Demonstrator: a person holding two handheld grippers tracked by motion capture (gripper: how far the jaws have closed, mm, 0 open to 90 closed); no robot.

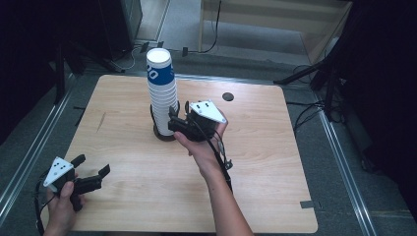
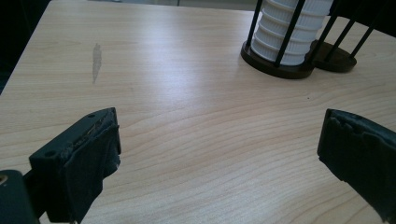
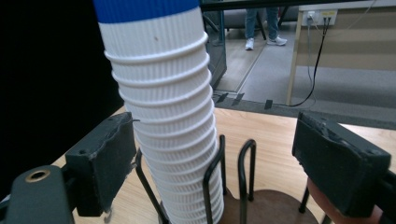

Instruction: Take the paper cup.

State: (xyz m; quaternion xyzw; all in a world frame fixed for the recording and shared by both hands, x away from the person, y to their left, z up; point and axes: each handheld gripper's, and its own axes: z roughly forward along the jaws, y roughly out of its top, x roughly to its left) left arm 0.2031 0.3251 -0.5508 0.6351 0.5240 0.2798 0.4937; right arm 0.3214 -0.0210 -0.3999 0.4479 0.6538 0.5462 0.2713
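Item: stack of cups (image 1: 162,91), white ribbed paper cups nested one in another, the topmost with a blue band and white lettering. Long axis close to vertical; in the high view the open mouth of the top cup faces up and leans slightly toward 11 o'clock, while in the right gripper view the column (image 3: 168,130) tilts toward 11 o'clock from its base. Location: seated in a dark wire holder (image 1: 164,132) with a round base and upright black rods, just left of the centre of the wooden table (image 1: 255,167), toward its far edge. A second round base (image 2: 334,58) adjoins the first at its 3 o'clock in the left gripper view.

Item: right gripper (image 1: 173,118), held in the person's right hand (image 1: 204,147). Position: at 3 o'clock of the stack, near its lower part, jaws pointing toward 9 o'clock. Jaws partly spread and grasping nothing; in the right gripper view the left pad (image 3: 109,158) stands just beside the cups, whether touching I cannot tell, and the right pad (image 3: 338,163) is well apart from them.

Item: left gripper (image 1: 93,171), held in the left hand (image 1: 61,204). Position: near the table's corner at 7 o'clock, well apart from the stack. Jaws wide and released, with bare tabletop between them.

Item: pale scuff mark (image 2: 96,60) on the wood, at 9 o'clock of the holder.
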